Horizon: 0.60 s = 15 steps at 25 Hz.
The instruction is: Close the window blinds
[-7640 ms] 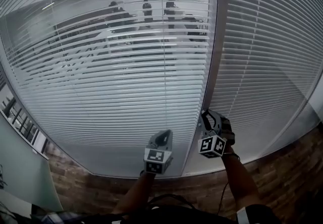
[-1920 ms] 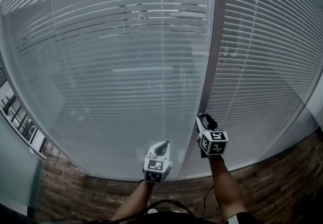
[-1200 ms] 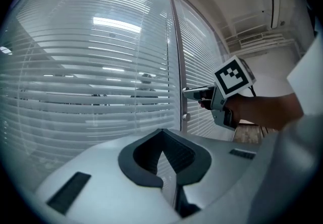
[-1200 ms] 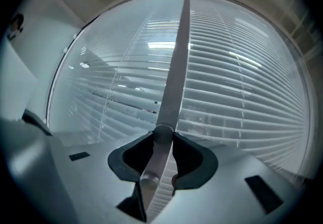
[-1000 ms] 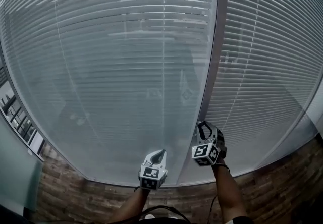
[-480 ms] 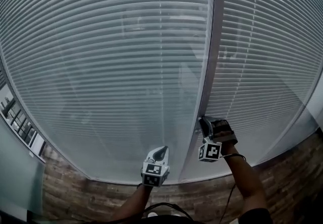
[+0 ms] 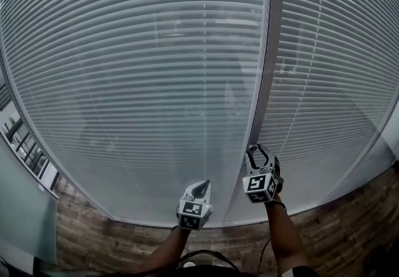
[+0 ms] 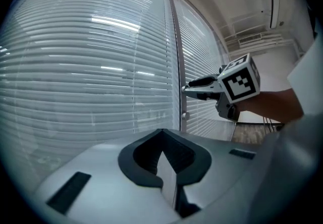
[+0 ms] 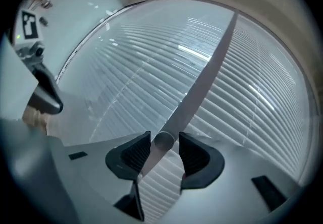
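White slatted blinds behind glass fill the head view, their slats turned nearly flat and hiding the room beyond. A grey upright frame post splits the two panes. My right gripper is at the post's lower part. In the right gripper view its jaws have just been opening and stand on either side of a small round knob, with a thin gap on each side. My left gripper hangs lower left of it, shut and empty, pointing at the glass.
A second blind covers the right pane. Brick-patterned floor runs along the base of the glass. From the left gripper view the right gripper touches the post, with another small knob below it.
The room and people seen through the slats earlier are now hidden. In the last second the right gripper rolled upright at the post and its jaws spread. The left gripper stayed put.
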### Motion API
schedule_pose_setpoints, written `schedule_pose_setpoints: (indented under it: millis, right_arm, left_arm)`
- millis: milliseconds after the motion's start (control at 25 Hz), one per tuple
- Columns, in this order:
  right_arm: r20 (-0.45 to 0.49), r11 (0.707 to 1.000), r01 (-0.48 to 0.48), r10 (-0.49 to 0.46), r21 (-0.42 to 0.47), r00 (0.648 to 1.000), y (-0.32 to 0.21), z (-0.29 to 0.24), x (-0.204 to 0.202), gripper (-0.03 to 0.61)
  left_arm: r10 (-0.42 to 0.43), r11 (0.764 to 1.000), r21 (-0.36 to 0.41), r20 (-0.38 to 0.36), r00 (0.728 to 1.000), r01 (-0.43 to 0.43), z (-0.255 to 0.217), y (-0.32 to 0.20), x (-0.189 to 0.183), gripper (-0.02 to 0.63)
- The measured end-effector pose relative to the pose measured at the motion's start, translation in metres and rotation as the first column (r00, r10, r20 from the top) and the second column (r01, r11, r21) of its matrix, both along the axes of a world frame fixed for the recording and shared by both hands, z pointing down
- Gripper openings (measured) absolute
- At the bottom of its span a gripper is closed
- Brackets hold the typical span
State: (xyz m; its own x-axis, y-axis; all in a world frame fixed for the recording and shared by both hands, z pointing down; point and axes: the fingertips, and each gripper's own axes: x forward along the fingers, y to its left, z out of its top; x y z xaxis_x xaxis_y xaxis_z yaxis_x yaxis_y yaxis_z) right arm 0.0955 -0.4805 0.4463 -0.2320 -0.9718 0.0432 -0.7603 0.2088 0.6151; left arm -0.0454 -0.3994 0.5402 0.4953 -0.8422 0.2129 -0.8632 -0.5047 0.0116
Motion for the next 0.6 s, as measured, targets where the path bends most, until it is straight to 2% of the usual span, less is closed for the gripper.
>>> schedule_pose_setpoints:
  millis: [80,160,240,320,400,480,600]
  right_arm:
    - [0.167,0.999,-0.017,0.024,-0.044,0.986,-0.003,-0.002,0.002,0.161]
    - [0.339,0.995,-0.024,0.056,-0.097,0.939,-0.005,-0.001,0.007,0.161]
    - [0.444,0.993,-0.025,0.074,-0.116,0.893,-0.008,0.004,0.015,0.161]
    - [0.514,0.992,-0.010,0.072,-0.123,0.855,-0.012,0.007,0.015,0.153]
    - [0.564,0.992,-0.002,0.075,-0.130,0.822,-0.011,0.007,0.015,0.132]
    - [0.591,0.990,0.000,0.084,-0.140,0.802,-0.010,0.006,0.015,0.132]
    - [0.611,0.989,0.002,0.090,-0.148,0.786,-0.011,0.003,0.016,0.132]
  left_arm:
    - [0.003,1.000,0.002,-0.005,1.000,-0.003,-0.001,0.001,0.001,-0.006]
    - [0.002,1.000,0.012,-0.020,1.000,-0.001,-0.002,0.000,0.002,-0.006]
    - [-0.004,1.000,0.010,-0.017,1.000,0.004,-0.001,-0.001,0.001,-0.006]
    - [-0.008,1.000,0.011,0.001,1.000,0.008,0.003,-0.002,-0.003,-0.006]
    - [-0.007,1.000,0.016,-0.013,1.000,0.007,0.005,-0.002,-0.003,-0.006]
    - [-0.009,1.000,0.004,-0.030,1.000,0.009,0.003,0.002,-0.001,-0.006]
    - [-0.007,1.000,0.020,-0.005,1.000,0.008,0.005,0.000,-0.003,-0.006]
